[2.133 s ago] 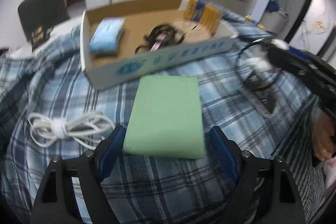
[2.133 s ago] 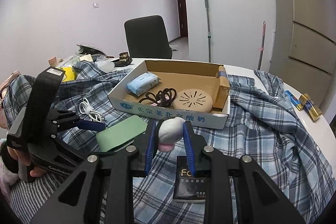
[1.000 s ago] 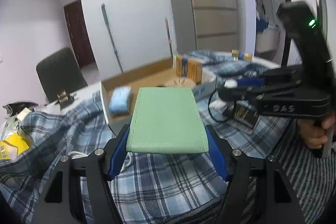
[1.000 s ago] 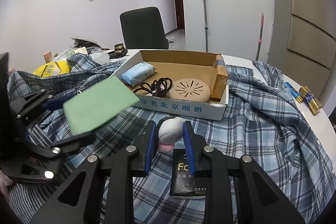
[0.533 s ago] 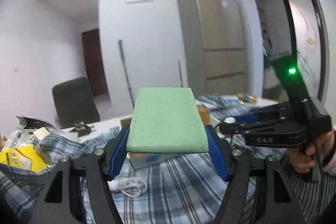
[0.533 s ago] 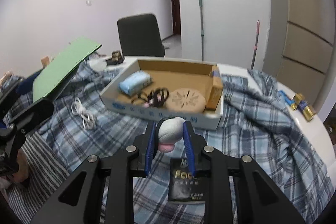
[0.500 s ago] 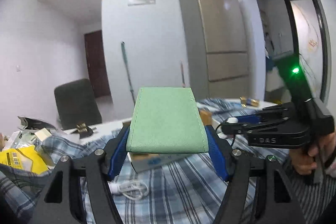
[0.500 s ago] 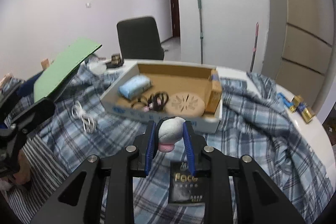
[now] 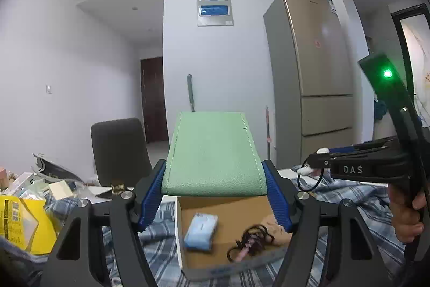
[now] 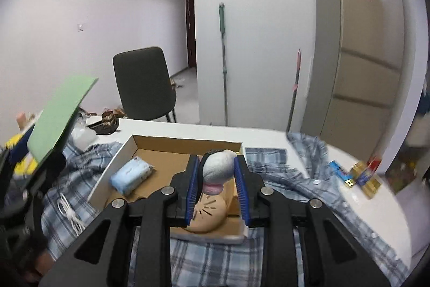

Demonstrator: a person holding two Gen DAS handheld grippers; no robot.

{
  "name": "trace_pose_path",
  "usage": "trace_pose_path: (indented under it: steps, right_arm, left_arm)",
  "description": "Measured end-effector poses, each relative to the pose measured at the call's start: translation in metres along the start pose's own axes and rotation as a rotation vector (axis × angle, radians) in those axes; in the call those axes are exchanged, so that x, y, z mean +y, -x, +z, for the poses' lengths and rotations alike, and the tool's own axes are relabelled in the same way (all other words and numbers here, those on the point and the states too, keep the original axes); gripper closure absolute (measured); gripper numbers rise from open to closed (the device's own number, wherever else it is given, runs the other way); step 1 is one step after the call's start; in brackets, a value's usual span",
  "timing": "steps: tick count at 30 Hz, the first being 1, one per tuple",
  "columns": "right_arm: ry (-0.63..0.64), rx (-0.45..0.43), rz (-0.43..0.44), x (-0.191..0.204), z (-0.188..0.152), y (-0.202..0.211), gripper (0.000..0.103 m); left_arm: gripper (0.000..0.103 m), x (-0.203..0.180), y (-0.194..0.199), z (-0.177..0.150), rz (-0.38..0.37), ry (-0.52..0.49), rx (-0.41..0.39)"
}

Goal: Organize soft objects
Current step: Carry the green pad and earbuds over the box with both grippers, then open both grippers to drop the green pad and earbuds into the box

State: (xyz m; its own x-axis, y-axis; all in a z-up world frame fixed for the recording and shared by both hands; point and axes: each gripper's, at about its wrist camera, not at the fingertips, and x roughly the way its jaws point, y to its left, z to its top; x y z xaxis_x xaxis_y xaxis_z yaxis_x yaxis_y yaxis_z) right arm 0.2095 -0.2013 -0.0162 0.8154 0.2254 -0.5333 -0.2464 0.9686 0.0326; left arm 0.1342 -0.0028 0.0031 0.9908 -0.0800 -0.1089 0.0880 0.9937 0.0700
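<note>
Two grippers are up over a table draped in a blue plaid cloth (image 10: pixel 282 174). The left gripper (image 9: pixel 215 187) is clamped on a flat green pad (image 9: pixel 213 152), its blue pads pressing both side edges; the pad's near end blocks the far wall of the cardboard box (image 9: pixel 188 254) below it. The right gripper (image 10: pixel 218 186) is closed on a small grey-and-pink plush (image 10: pixel 217 170), which hangs over the box and hides part of the round tan disc (image 10: pixel 209 217) lying inside. A pale blue tissue pack (image 10: pixel 133 175) rests in the box's left part, and a tangle of black hair ties (image 9: pixel 250 236) beside it shows only in the left wrist view, smeared by blur. A coiled white cable (image 10: pixel 68 211) lies on the cloth left of the box. Gold and blue packets (image 10: pixel 360 175) near the table's right edge are too blurred to identify. A hand (image 9: pixel 405 214) holding the right gripper's handle is cut off at the frame edge
</note>
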Motion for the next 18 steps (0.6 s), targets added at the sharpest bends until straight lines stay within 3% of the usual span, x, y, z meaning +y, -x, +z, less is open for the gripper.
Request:
trace_pose_path:
  steps: [4,10,15,18]
  right_arm:
    - [-0.005,0.073,0.022,-0.002,0.005,-0.026,0.077]
    - [0.035,0.146,0.060,0.007,-0.022,-0.047,0.077]
    - [0.033,0.274,0.004,0.002,-0.032,-0.064,0.077]
    - [-0.029,0.291,-0.008,-0.013,-0.038,-0.065,0.077]
  left_arm:
    - [0.032,0.003,-0.014,-0.011,0.017,-0.007,-0.001]
    - [0.032,0.005,-0.023,-0.027,0.009,-0.005,0.043]
    - [0.032,0.008,-0.029,-0.033,0.020,0.002,0.079]
    - [0.032,0.010,-0.028,-0.035,0.021,0.013,0.083]
